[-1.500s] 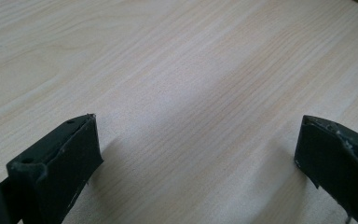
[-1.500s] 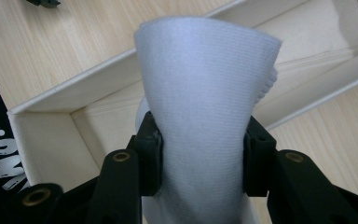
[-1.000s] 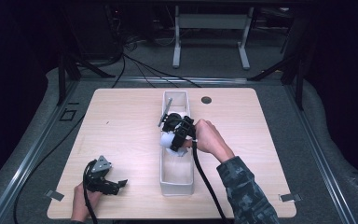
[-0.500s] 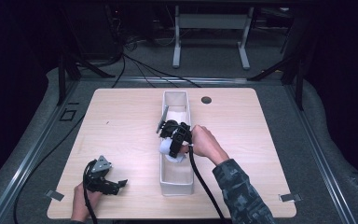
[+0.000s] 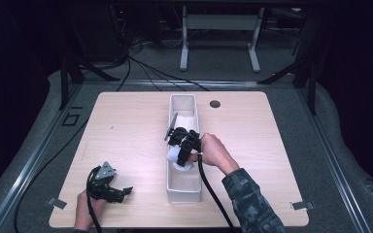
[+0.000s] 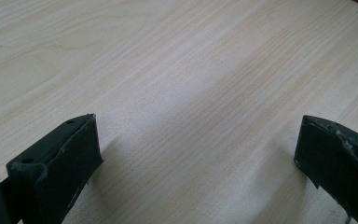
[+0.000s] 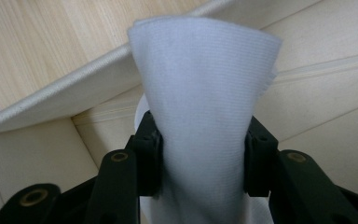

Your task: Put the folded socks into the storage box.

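A long white bin [image 5: 183,195] runs front to back along the middle of the wooden table [image 5: 126,126]. My right gripper [image 5: 179,149] hangs low inside it, shut on a folded white cloth [image 5: 177,158]. In the right gripper view the cloth [image 7: 205,84] stands up between the two black jaws, pinched on both sides, with the bin wall [image 7: 60,109] behind it. My left gripper [image 5: 120,191] rests at the table's front left, held by a hand. Its jaws [image 6: 198,149] stand wide open over bare wood.
More white cloth [image 5: 185,119] lies in the far part of the bin. A small dark round hole [image 5: 215,104] sits in the tabletop to the right of the bin's far end. Metal frames and cables stand on the floor behind the table.
My right gripper has sunk lower into the bin with the white cloth and come slightly nearer the front. The left gripper has stayed where it was.
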A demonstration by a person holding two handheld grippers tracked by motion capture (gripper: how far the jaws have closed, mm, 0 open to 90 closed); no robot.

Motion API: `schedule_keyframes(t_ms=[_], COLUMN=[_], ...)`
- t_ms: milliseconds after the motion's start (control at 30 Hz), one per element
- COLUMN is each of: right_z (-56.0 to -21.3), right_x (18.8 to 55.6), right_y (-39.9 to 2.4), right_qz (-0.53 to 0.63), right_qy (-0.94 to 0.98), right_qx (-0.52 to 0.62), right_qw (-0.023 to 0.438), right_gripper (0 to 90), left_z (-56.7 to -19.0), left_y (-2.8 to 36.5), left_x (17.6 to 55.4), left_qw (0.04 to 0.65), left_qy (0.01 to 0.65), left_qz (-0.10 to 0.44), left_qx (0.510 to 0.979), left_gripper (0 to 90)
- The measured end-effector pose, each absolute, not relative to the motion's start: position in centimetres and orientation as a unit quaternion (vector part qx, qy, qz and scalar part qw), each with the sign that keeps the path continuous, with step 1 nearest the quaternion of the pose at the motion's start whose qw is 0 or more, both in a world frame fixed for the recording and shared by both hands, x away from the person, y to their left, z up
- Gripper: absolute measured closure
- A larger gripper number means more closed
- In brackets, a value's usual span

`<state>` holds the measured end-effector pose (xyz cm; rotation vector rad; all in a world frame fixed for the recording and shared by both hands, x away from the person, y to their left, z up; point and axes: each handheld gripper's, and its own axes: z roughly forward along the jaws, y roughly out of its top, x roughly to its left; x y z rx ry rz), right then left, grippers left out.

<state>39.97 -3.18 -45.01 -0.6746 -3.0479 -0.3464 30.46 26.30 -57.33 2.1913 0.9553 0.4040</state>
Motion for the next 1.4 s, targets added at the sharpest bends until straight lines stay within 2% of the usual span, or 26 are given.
schedule_keyframes(t_ms=[833, 1167, 1267, 1400], right_z=[-48.1, -48.3, -48.4, -48.4], right_x=[39.8, 39.7, 39.6, 39.5], right_y=[-3.0, -3.0, -2.9, -2.9], right_qz=[-0.086, -0.081, -0.08, -0.078], right_qy=[-0.978, -0.98, -0.981, -0.98], right_qx=[-0.189, -0.182, -0.179, -0.181], right_qw=[0.007, 0.007, 0.006, 0.0], right_gripper=[55.0, 52.8, 51.2, 42.4], left_z=[-57.3, -57.3, -57.3, -57.3], left_y=[26.3, 26.3, 26.3, 26.3], left_x=[30.5, 30.5, 30.5, 30.5], left_qw=[0.351, 0.351, 0.351, 0.351], left_qy=[0.369, 0.369, 0.369, 0.369], left_qz=[0.156, 0.156, 0.156, 0.156], left_qx=[0.846, 0.847, 0.846, 0.846], left_gripper=[0.0, 0.0, 0.0, 0.0])
